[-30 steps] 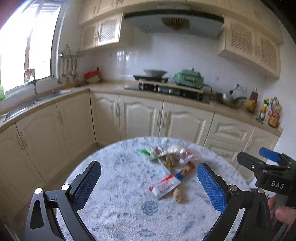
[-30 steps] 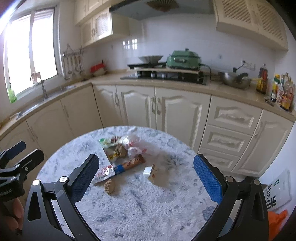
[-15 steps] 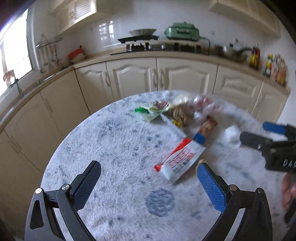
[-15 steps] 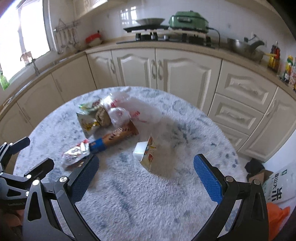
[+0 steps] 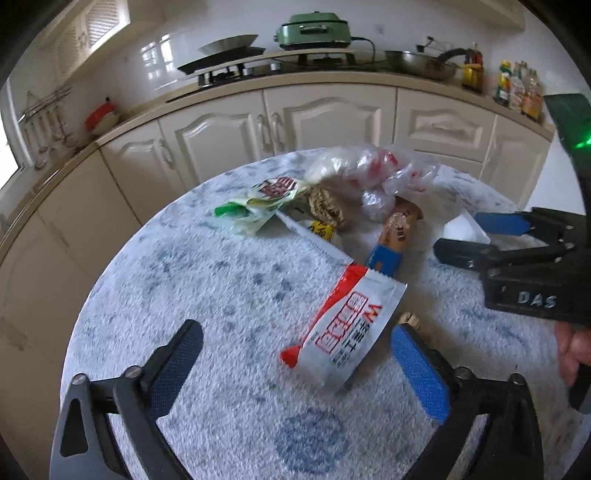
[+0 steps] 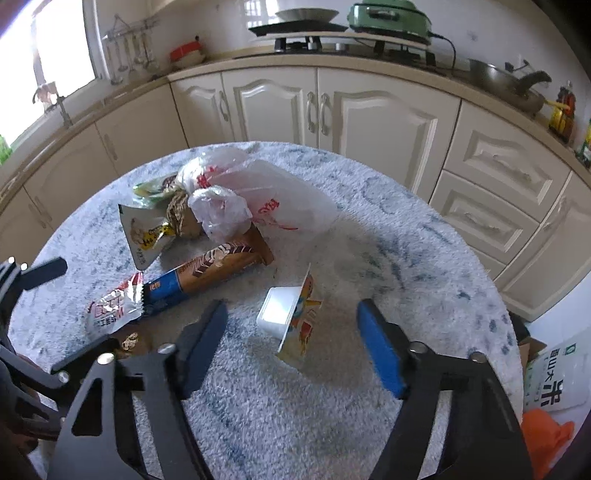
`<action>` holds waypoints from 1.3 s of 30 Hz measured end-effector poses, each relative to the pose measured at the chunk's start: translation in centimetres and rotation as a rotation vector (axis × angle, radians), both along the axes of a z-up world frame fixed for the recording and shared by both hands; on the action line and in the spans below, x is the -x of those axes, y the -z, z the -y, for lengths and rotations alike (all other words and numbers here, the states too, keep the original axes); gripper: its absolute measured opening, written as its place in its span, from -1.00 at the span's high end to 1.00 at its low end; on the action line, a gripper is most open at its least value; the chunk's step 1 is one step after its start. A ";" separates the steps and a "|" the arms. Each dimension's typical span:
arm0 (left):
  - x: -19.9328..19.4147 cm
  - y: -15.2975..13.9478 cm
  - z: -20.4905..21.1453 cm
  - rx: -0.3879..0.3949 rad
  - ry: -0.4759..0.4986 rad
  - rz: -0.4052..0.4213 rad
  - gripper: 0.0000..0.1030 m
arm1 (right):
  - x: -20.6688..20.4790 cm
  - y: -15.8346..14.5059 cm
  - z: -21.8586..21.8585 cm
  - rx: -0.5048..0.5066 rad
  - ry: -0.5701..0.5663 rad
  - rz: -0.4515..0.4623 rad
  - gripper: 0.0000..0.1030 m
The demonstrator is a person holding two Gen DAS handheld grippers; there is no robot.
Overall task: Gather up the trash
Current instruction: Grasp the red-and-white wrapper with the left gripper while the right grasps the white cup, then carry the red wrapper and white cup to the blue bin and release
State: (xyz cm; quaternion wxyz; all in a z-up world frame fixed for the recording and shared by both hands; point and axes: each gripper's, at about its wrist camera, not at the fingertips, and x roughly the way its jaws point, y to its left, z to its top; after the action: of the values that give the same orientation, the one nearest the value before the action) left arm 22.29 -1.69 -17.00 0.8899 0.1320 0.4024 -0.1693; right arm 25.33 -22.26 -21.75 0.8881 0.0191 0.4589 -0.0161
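Observation:
Trash lies on a round table under a blue-white fuzzy cloth. My left gripper hangs low over a red-and-white wrapper. Its jaws are closing with the wrapper's near end between them, and the pads are not touching it. My right gripper is closing around a white cup with a peeled foil lid, with gaps still on both sides. A brown-and-blue wrapper, a crumpled plastic bag, a yellow packet, a green wrapper and a nut shell lie further back.
Cream kitchen cabinets curve around behind the table, with a stove and a green pot on the counter. On the floor to the right of the table are a white rice bag and something orange.
Both grippers have dropped toward the table and tilted down, so the trash looks nearer. Both pairs of jaws have narrowed, the right more than the left.

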 end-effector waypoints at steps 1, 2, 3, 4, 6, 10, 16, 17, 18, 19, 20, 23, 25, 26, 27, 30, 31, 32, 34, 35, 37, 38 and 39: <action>-0.5 0.2 0.1 0.006 0.007 -0.016 -0.63 | -0.1 0.2 -0.1 -0.001 -0.002 -0.004 -0.17; -0.9 0.6 0.2 0.016 0.017 -0.039 -0.33 | -0.1 0.2 -0.1 0.005 0.000 0.000 -0.09; -1.3 1.0 0.2 0.050 0.037 -0.068 -0.16 | -0.1 0.2 -0.2 0.006 0.000 0.003 0.10; -1.5 1.1 -0.1 0.089 0.048 -0.082 -0.08 | -0.1 0.1 -0.1 -0.006 -0.004 0.008 0.22; -2.1 1.3 -0.2 0.104 0.058 -0.086 0.17 | 0.0 0.1 0.1 -0.007 -0.003 0.008 0.35; -2.2 1.8 -1.3 0.127 0.037 -0.090 0.43 | 0.2 0.0 0.2 -0.020 -0.013 0.012 0.42; -2.0 2.3 -1.7 0.129 0.014 -0.082 0.43 | 0.8 -0.3 0.0 -0.027 -0.022 0.015 0.46; -1.8 2.1 -1.8 0.131 0.014 -0.082 0.44 | 0.8 -0.3 0.0 -0.029 -0.022 0.015 0.47; -1.7 1.9 -1.9 0.145 0.012 -0.086 0.45 | 0.8 -0.3 0.0 -0.033 -0.023 0.016 0.48; -0.9 1.3 -1.7 0.158 0.009 -0.090 0.46 | 0.9 -0.4 0.0 -0.034 -0.024 0.017 0.51; -1.0 1.4 -2.0 0.176 0.000 -0.095 0.47 | 1.0 -0.5 -0.1 -0.034 -0.027 0.020 0.53; -0.3 1.2 -2.7 0.211 -0.034 -0.102 0.55 | 1.5 -1.0 -0.1 -0.051 -0.034 0.029 0.55; 0.3 1.2 -3.2 0.227 -0.049 -0.106 0.62 | 2.0 -1.2 -0.1 -0.053 -0.037 0.033 0.55; 0.7 1.3 -3.4 0.238 -0.053 -0.108 0.62 | 2.2 -1.3 -0.1 -0.056 -0.040 0.032 0.55; 1.0 1.4 -3.6 0.245 -0.056 -0.112 0.62 | 2.4 -1.3 -0.1 -0.064 -0.045 0.029 0.55; 1.4 1.1 -3.6 0.247 -0.067 -0.107 0.62 | 2.6 -1.1 -0.2 -0.063 -0.047 0.022 0.55; 1.6 0.8 -3.4 0.251 -0.074 -0.111 0.62 | 2.5 -0.9 -0.3 -0.065 -0.046 0.018 0.55; 1.7 0.7 -3.5 0.260 -0.076 -0.111 0.64 | 2.5 -0.9 -0.3 -0.066 -0.046 0.017 0.55; 2.4 -0.2 -3.4 0.283 -0.078 -0.092 0.66 | 2.9 -1.3 -0.3 -0.075 -0.048 0.027 0.55; 2.8 -0.7 -3.6 0.293 -0.081 -0.077 0.66 | 3.2 -1.5 -0.2 -0.078 -0.047 0.034 0.55; 3.6 -1.5 -3.7 0.301 -0.087 -0.046 0.66 | 3.9 -2.0 -0.1 -0.085 -0.046 0.048 0.55; 4.0 -1.9 -3.7 0.307 -0.087 -0.035 0.66 | 4.2 -2.2 0.1 -0.096 -0.045 0.053 0.55; 4.6 -2.3 -3.8 0.317 -0.084 -0.023 0.66 | 4.5 -2.5 0.2 -0.102 -0.044 0.058 0.55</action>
State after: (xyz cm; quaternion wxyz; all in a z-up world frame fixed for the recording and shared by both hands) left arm 17.72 2.06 -14.75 0.9012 -0.0290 0.3861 -0.1947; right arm 20.84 -22.50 -19.27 0.8991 0.0550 0.4335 0.0273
